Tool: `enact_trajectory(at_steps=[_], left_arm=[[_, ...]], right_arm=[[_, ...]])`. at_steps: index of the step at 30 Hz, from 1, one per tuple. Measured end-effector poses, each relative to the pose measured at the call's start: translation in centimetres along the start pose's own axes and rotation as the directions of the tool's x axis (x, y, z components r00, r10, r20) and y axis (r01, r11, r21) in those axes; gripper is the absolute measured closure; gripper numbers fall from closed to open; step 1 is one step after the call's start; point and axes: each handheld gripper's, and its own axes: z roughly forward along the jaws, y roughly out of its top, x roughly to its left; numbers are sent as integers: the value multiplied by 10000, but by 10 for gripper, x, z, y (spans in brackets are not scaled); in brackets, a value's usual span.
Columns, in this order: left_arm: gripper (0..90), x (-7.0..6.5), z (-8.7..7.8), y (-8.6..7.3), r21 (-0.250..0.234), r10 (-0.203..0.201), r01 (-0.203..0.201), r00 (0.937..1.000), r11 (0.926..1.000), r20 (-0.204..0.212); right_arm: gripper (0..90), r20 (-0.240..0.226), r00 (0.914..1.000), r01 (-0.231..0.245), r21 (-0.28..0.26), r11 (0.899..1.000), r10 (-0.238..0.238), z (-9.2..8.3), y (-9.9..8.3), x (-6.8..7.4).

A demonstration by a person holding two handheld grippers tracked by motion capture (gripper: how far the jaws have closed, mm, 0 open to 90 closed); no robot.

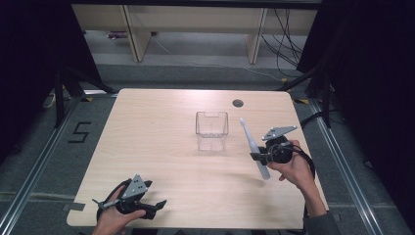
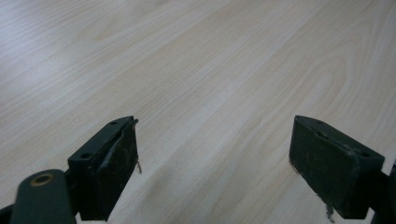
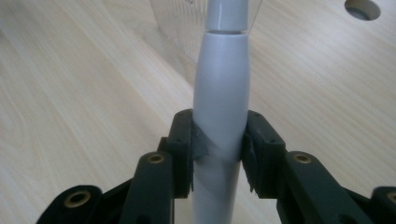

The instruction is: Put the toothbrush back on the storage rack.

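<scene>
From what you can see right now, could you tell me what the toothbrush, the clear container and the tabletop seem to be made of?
The toothbrush looks like smooth matte white plastic, with a seam between handle and neck. The clear container seems to be transparent hard plastic, possibly acrylic: the table shows through its walls. The tabletop looks like pale wood or wood-grain laminate with a satin sheen; which one I cannot tell.

i see the toothbrush [image 3: 222,88] cut off above my right jaws, and the clear container [image 3: 180,28] behind it cropped too.
</scene>
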Motion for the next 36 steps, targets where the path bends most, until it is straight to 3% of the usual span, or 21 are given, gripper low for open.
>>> enact_trajectory(at_steps=[3, 4, 5, 7, 10, 12, 14, 17, 18, 19, 20, 21, 22, 24, 36], left_arm=[[150, 0, -1, 0, 15, 10, -10, 10000, 10000, 48], [150, 1, -1, 1, 69, 24, -25, 10000, 10000, 74], [150, 1, -1, 1, 55, 43, -43, 10000, 10000, 20], [150, 0, -1, 0, -35, 46, -46, 10000, 10000, -70], [150, 0, -1, 1, -24, 21, -21, 10000, 10000, 27], [150, 0, 0, 1, -50, -5, 5, 10000, 10000, 16], [150, 0, 0, 0, -72, -14, 13, 10000, 10000, -81], [150, 1, -1, 0, -64, 46, -46, 9999, 10000, -127], [150, 0, 0, 0, -184, -95, 94, 9999, 9998, -81], [149, 0, 0, 1, -128, -78, 76, 9999, 9999, -102], [150, 0, 0, 0, -170, -143, 142, 9999, 9998, -68], [149, 0, 0, 0, -135, -144, 144, 9999, 9998, -23], [149, 1, -1, 1, 69, 20, -20, 10000, 10000, -13], [150, 1, -1, 1, -7, 23, -23, 10000, 10000, -14], [150, 2, -1, 0, 22, 8, -9, 10000, 10000, 14]], right_arm=[[670, 141, 9998, 131, -320, 9994, -127, 2, 0, -2], [670, 169, 9999, 36, -444, 9990, -28, 2, 0, -2], [670, 128, 9992, -373, -391, 9985, 378, 2, 0, 0], [670, 277, 9996, -60, -577, 9983, 77, 3, 1, -1], [670, 332, 9992, -191, -788, 9967, 218, 4, 2, 0], [670, 351, 9994, 16, -875, 9962, 15, 4, 4, -2], [670, 269, 9993, -241, -899, 9957, 266, 3, 5, -1], [670, 372, 9993, -28, -1150, 9934, 71, 3, 9, -3], [670, 307, 9989, -309, -1053, 9940, 343, 1, 10, -1], [670, 392, 9992, -22, -1220, 9925, 70, 1, 12, -4], [670, 278, 9983, -479, -1122, 9925, 513, 0, 14, -1], [670, 418, 9991, 33, -1411, 9900, 26, 1, 16, -4], [670, 333, 9991, -208, -1349, 9906, 255, 0, 18, -2], [670, 402, 9992, 18, -1500, 9887, 43, 1, 22, -4], [670, 176, 9998, 164, -1852, 9826, -134, 7, 49, -5]])
